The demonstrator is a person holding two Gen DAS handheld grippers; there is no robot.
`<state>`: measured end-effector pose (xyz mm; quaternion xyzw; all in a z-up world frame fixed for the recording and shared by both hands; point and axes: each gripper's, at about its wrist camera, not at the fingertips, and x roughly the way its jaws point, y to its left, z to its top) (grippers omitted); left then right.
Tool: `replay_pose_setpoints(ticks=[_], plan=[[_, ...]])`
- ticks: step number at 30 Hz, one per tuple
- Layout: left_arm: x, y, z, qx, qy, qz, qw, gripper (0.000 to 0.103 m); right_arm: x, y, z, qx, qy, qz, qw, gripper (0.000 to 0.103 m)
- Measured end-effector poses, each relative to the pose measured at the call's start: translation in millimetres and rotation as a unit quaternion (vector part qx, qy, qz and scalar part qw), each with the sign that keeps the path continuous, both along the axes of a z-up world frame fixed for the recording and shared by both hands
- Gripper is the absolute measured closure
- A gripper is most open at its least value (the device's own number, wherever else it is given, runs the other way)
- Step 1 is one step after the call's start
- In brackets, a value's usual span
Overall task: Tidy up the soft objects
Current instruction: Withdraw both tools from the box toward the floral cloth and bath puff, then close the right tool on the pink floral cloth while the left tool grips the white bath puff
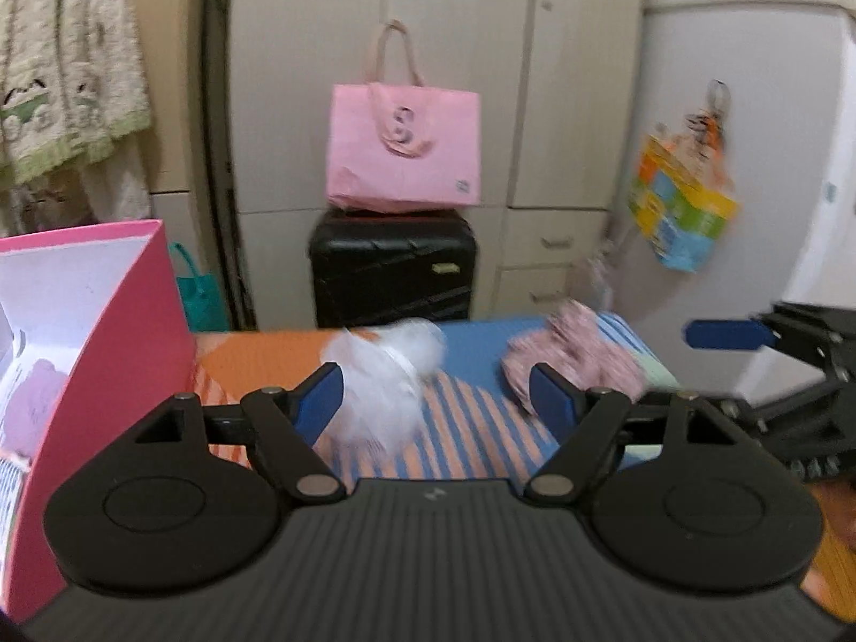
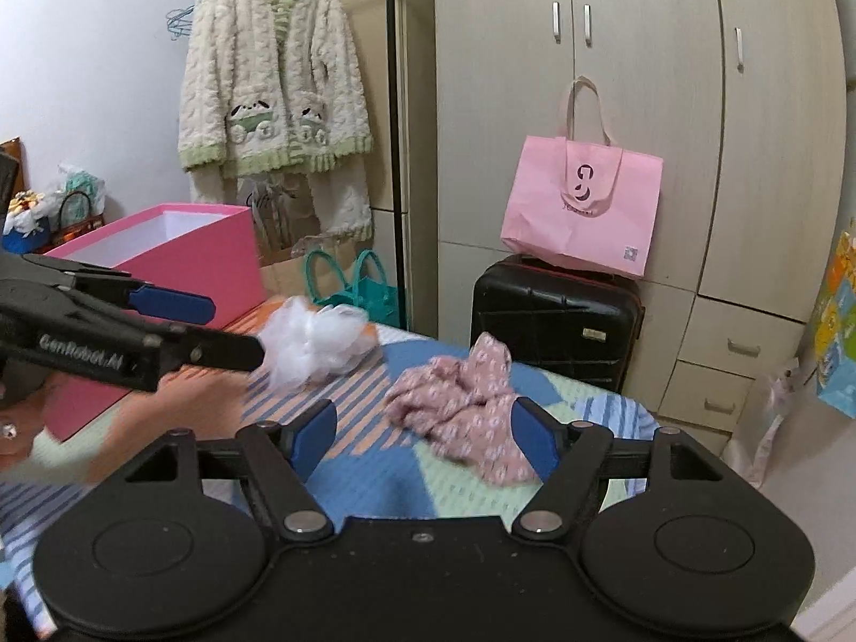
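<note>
Two soft things on the striped orange, blue and pale-green mat, well apart from each other: one fluffy white puff of fibre toward the box side, one crumpled pink cloth with a small pale print toward the mat's far edge. Bare mat between them.

Left gripper: blue-padded jaws spread, nothing between the pads; white puff just ahead of its left-hand finger, contact impossible to judge through the blur. Same gripper visible at the left in the right wrist view, tip near the puff, with a blurred hand below it.

Right gripper: jaws apart, gripping nothing; pink cloth just in front, overlapping the right-hand finger in view, no pad pressing on it.

One open pink cardboard box with white lining at the mat's left edge, something pale lilac lying inside.

Beyond the mat's far edge, close behind: one black hard-shell suitcase, one pink tote bag on top of it, one teal bag on the floor, cream wardrobe doors and drawers behind. One fluffy cream-and-green jacket hanging at left.
</note>
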<state>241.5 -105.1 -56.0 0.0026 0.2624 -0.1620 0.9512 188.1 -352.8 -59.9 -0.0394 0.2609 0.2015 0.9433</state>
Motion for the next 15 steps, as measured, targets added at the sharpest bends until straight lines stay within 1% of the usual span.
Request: replay_pose_setpoints(ticks=[2,5,8,12,15], plan=[[15,-2,-7,0.005,0.005,0.014,0.9999,0.027,14,1,-6,0.000,-0.005,0.000,1.000,0.016],[37,-4,-19,0.008,0.013,0.030,0.9994,0.027,33,4,-16,-0.004,-0.005,0.002,1.000,0.016],[52,-2,-31,0.005,0.024,0.047,0.9986,0.027,51,7,-28,-0.011,0.009,0.005,1.000,0.016],[57,1,-38,0.001,0.019,0.046,0.9988,0.027,67,8,-42,-0.012,0.033,0.003,0.999,0.016],[58,0,-38,0.001,0.013,0.039,0.9992,0.027,75,7,-49,-0.001,0.053,0.003,0.999,0.015]])
